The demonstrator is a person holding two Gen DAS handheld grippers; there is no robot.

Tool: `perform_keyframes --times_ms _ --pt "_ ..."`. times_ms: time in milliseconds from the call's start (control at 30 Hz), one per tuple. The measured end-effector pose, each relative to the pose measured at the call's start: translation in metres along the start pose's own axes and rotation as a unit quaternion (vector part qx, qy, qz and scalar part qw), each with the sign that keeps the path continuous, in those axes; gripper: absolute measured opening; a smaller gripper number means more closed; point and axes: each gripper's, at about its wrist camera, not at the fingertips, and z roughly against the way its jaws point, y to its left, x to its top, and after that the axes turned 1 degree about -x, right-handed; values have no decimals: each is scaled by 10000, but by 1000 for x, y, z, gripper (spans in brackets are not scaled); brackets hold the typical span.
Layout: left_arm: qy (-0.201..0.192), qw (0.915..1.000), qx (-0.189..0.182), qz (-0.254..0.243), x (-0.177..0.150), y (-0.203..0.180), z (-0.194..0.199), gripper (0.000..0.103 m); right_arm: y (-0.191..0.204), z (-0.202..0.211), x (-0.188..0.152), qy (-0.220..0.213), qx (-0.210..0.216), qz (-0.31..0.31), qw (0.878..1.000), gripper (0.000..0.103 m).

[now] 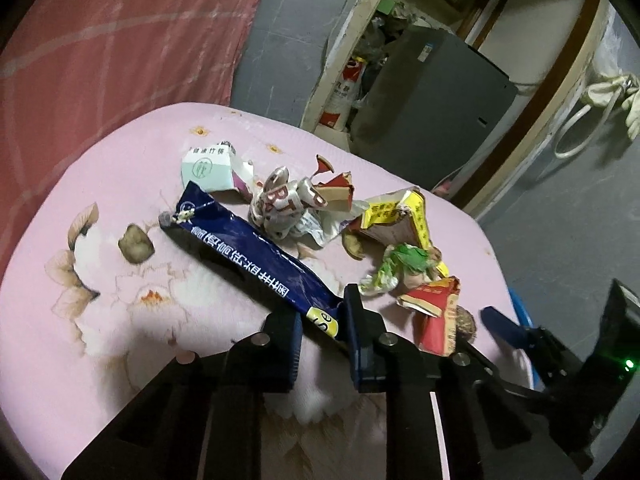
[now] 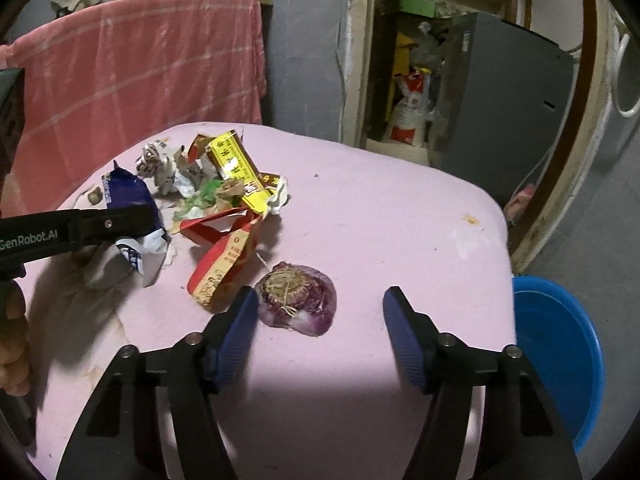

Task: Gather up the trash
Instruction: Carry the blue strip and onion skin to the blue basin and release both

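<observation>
A long dark blue wrapper point(image 1: 248, 252) lies across the pink cloth-covered table point(image 1: 100, 320). My left gripper point(image 1: 322, 320) is shut on its near end, by the yellow label. In the right wrist view that gripper point(image 2: 120, 220) comes in from the left over the crumpled wrapper point(image 2: 128, 196). My right gripper point(image 2: 320, 300) stands open. A purple onion piece point(image 2: 296, 300) lies between its fingertips, close to the left finger point(image 2: 236, 332), with no pad touching it. A red carton point(image 2: 224, 264) lies just left of the onion.
Beyond lie a yellow box point(image 2: 236, 164), a crumpled white-and-red wrapper point(image 1: 280, 204), a pale green box point(image 1: 208, 168) and a brown lump point(image 1: 136, 244). A blue basin point(image 2: 556, 352) sits on the floor off the table's right edge. A pink towel point(image 2: 140, 72) hangs behind.
</observation>
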Motion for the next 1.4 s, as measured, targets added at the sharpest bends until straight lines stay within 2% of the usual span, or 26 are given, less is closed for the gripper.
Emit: perform_keyframes --times_ms 67,133,200,400,500,633,867,967,1167,1300,1400 --pt "-78 9999 -20 -76 -6 -4 5 13 -3 0 1 31 110 -78 9999 58" --pt "-167 9998 -22 -145 -11 -8 11 12 -2 -1 1 25 192 -70 9998 49" --pt "-221 9995 -55 -217 -15 -11 16 10 1 0 -1 3 273 -41 9996 36" --pt "-547 9966 -144 -596 -29 -24 32 7 4 10 -12 -254 353 -183 9989 31" --pt "-737 9940 -103 -799 -37 -33 40 5 0 22 -20 -527 401 -324 9973 31" --pt "-1149 9874 79 -1082 -48 -46 49 2 -10 45 -28 -1115 303 -573 9917 31" --pt "-1818 9728 52 -1431 -60 -67 64 2 -21 88 -34 -2126 68 -792 9739 31" --pt "-1981 9676 -260 -1541 -58 -82 65 2 -30 109 -33 -2511 -180 -889 9637 31" --pt "-2230 9523 -969 -1841 -54 -127 56 2 -67 145 -40 -2912 -856 -1174 9456 31" --pt "-2084 9498 -1420 -1852 -52 -162 42 2 -97 158 -54 -2998 -1274 -1395 9351 31" --pt "-1905 9476 -1587 -2016 -53 -193 30 2 -116 159 -65 -2954 -1508 -1596 9298 32"
